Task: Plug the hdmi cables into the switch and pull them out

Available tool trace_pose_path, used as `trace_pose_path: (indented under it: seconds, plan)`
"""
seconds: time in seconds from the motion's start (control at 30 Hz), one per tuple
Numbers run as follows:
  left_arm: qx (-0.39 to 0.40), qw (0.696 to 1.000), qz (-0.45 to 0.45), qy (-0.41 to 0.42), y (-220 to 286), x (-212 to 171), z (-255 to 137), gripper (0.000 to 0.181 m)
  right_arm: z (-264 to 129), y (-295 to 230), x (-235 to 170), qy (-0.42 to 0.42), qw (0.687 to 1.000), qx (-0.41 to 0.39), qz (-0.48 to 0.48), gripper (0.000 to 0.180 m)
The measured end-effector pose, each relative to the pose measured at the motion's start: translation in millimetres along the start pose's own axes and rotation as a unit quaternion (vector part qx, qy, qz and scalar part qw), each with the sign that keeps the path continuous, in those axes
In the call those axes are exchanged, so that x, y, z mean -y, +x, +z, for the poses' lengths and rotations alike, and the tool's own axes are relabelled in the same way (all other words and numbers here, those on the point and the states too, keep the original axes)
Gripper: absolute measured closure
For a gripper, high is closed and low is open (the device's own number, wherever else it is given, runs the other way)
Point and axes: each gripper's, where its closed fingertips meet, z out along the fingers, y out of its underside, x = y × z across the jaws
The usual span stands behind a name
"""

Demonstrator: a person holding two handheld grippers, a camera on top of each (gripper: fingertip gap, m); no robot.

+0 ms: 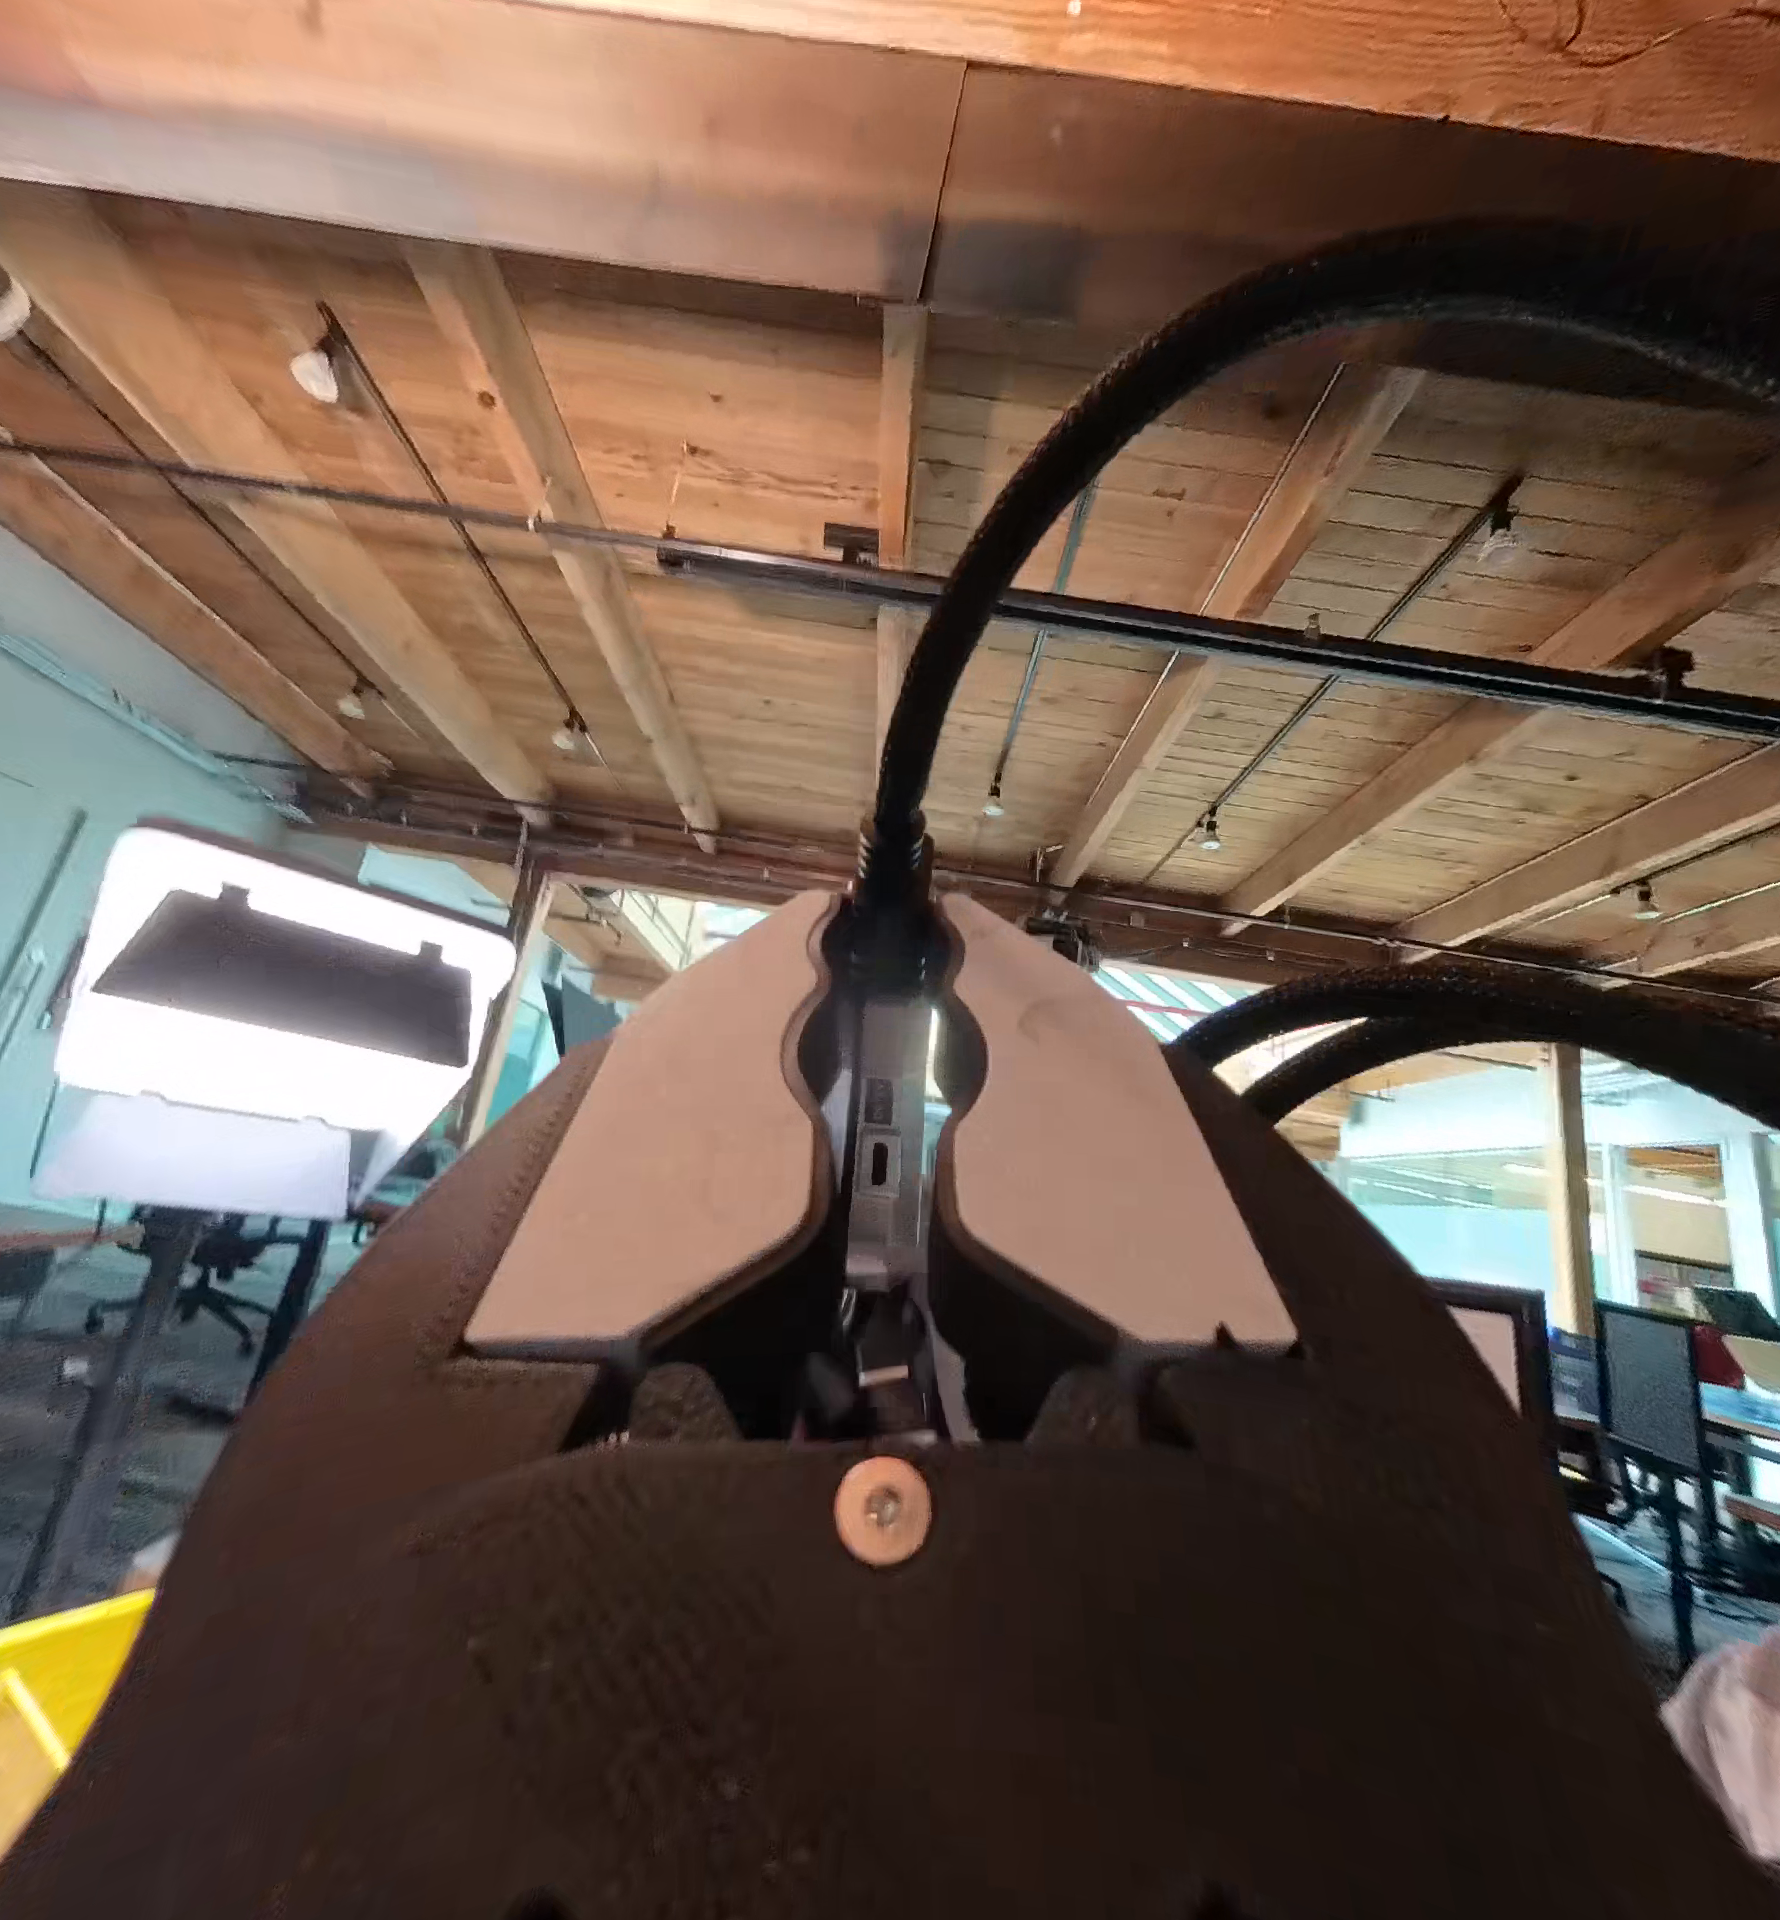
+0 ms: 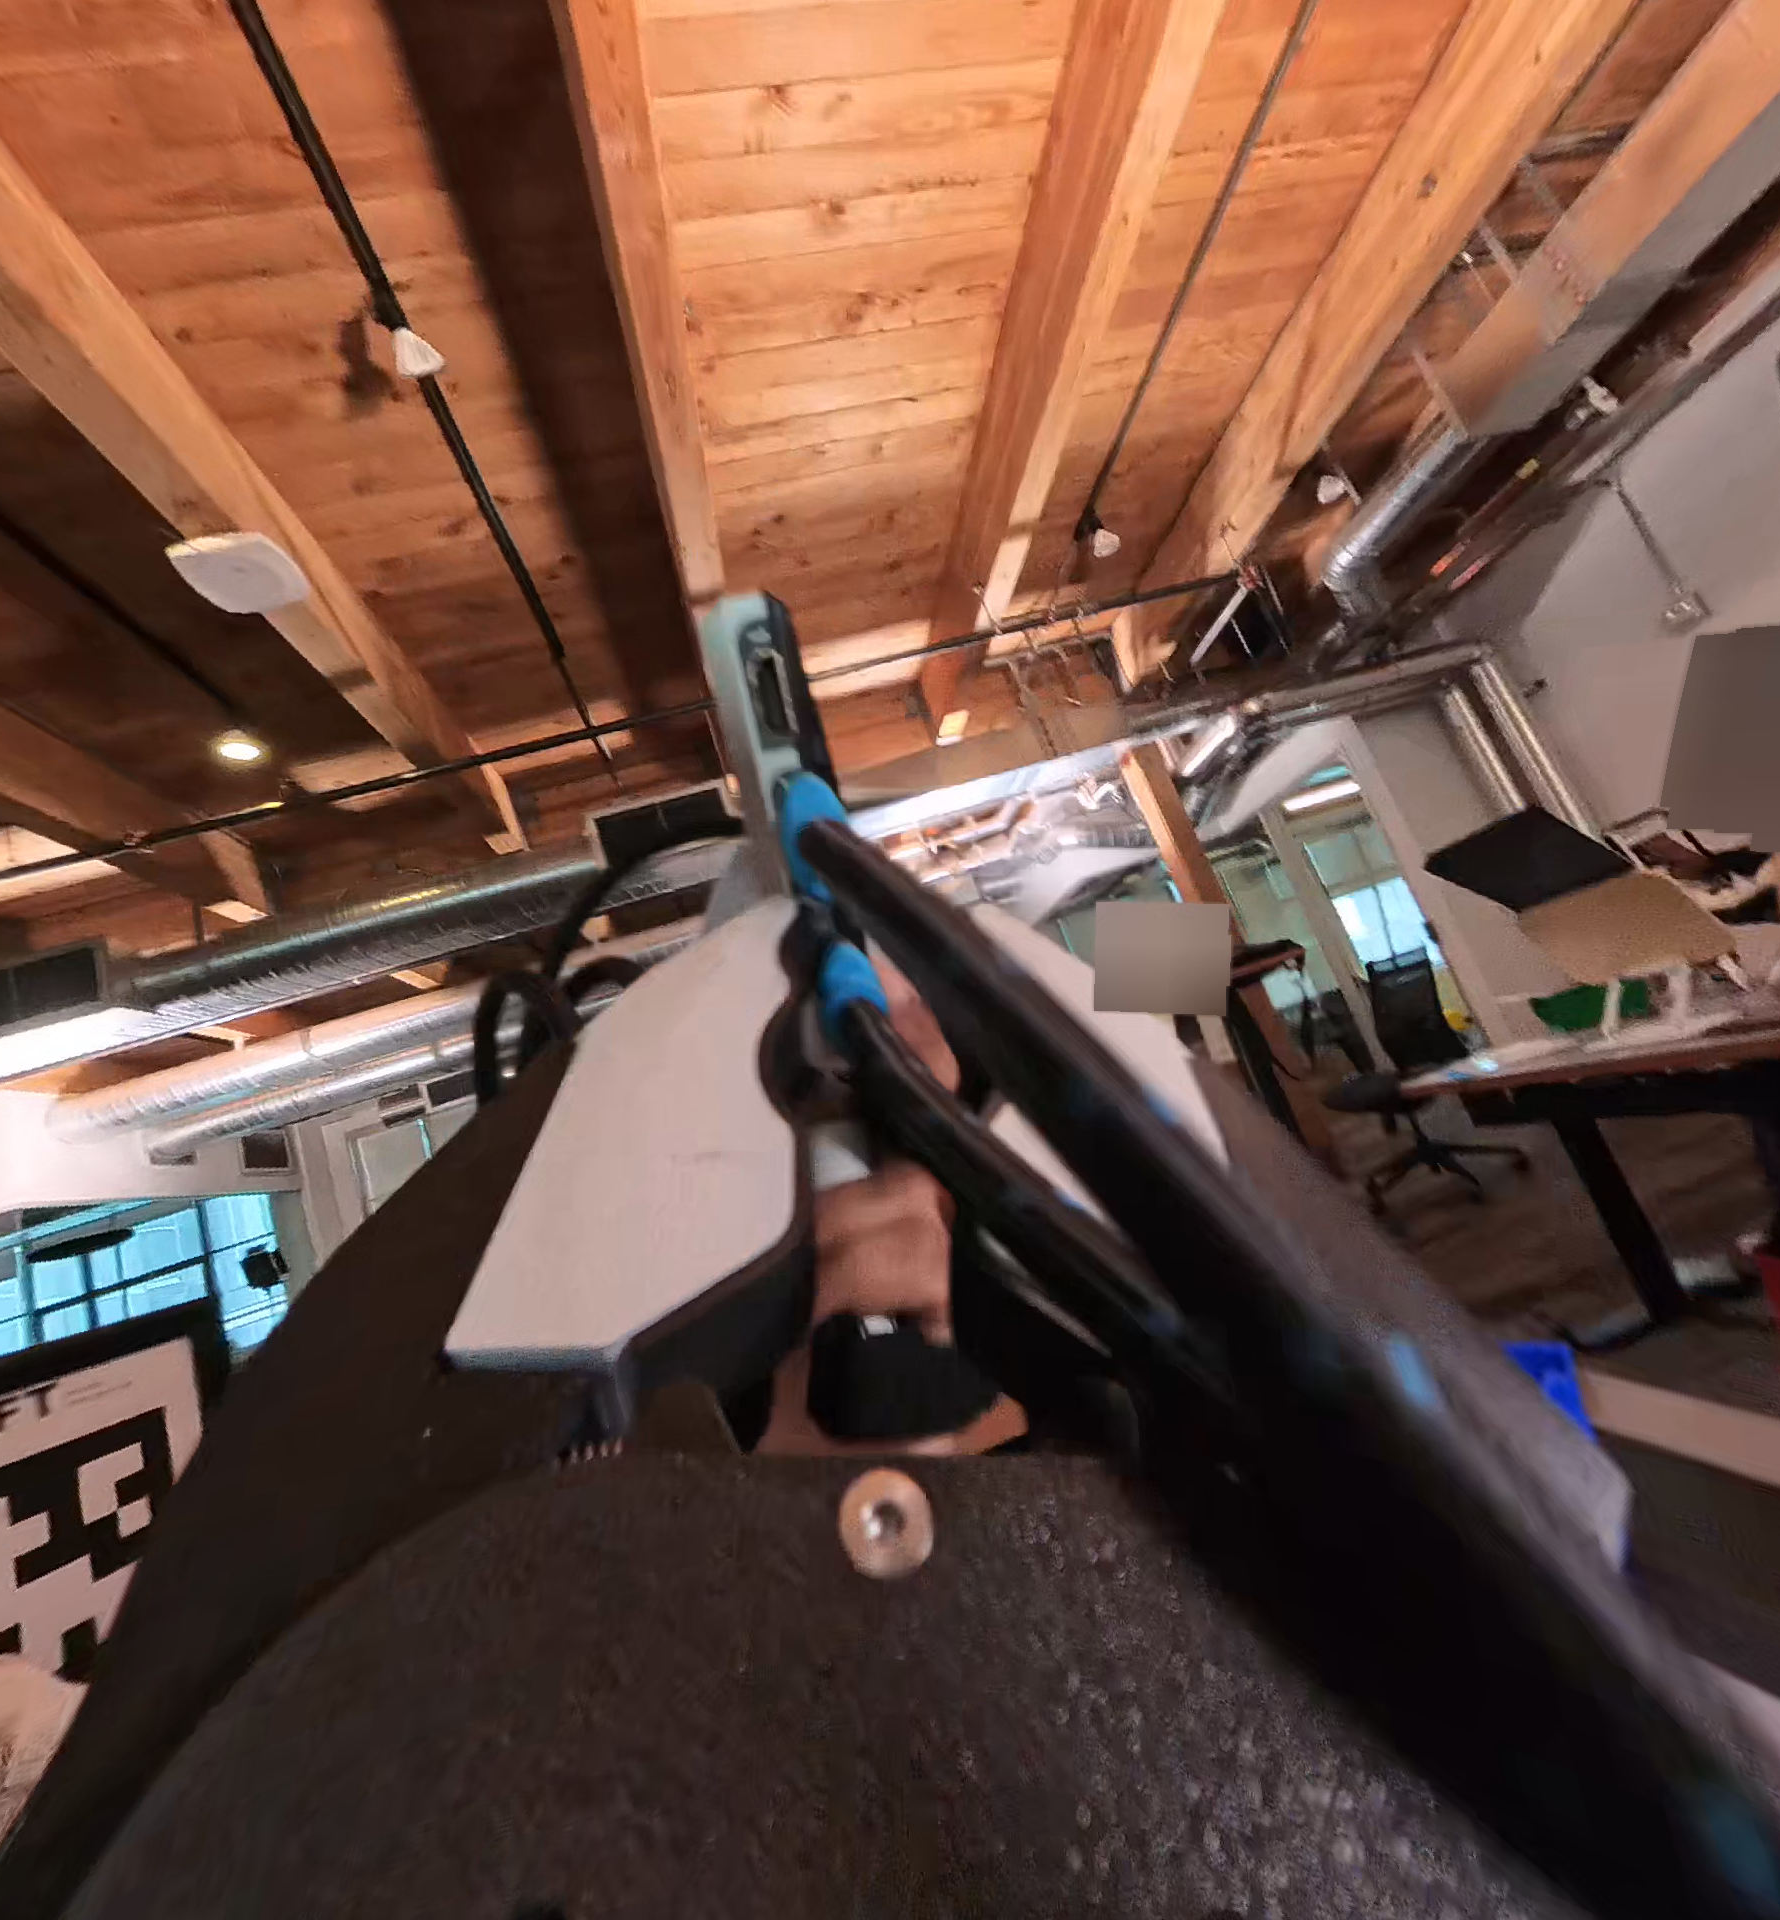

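Both grippers point up at the wooden ceiling. My left gripper is shut on the slim silver plug body of a black braided HDMI cable. The cable leaves at the fingertips and arches to the right. My right gripper is shut on the grey switch, which sticks up past the fingertips with one empty port showing. Two blue-ended plugs sit in the switch's side. Their black cables run down to the right and hide most of my right finger.
A bright studio light panel stands at the left and a yellow bin at the lower left. The left gripper's black-and-white marker plate is close on the left. Desks and office chairs stand at the right. The right wrist view is motion-blurred.
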Motion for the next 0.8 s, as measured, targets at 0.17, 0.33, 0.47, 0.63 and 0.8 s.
trace_pose_path:
  seconds: [0.17,0.33,0.47,0.63,0.8]
  plan:
    - [0.012,0.999,-0.014,-0.048,-3,-22,-9,0.166,-12,-6,5,-0.040,0.999,0.035,0.005,0.170]
    - [0.000,0.994,-0.002,-0.107,5,-34,-18,0.164,-15,-15,8,-0.070,0.997,0.044,-0.013,0.169]
    - [-0.005,0.990,0.010,-0.139,4,-36,-29,0.157,-14,-21,4,-0.080,0.995,0.052,-0.017,0.169]
    - [-0.027,0.974,0.019,-0.224,6,-62,-39,0.136,-16,-20,4,-0.076,0.995,0.057,-0.029,0.170]
    - [-0.033,0.972,0.040,-0.231,10,-82,-32,0.145,-14,-17,-12,-0.107,0.992,0.056,-0.036,0.171]
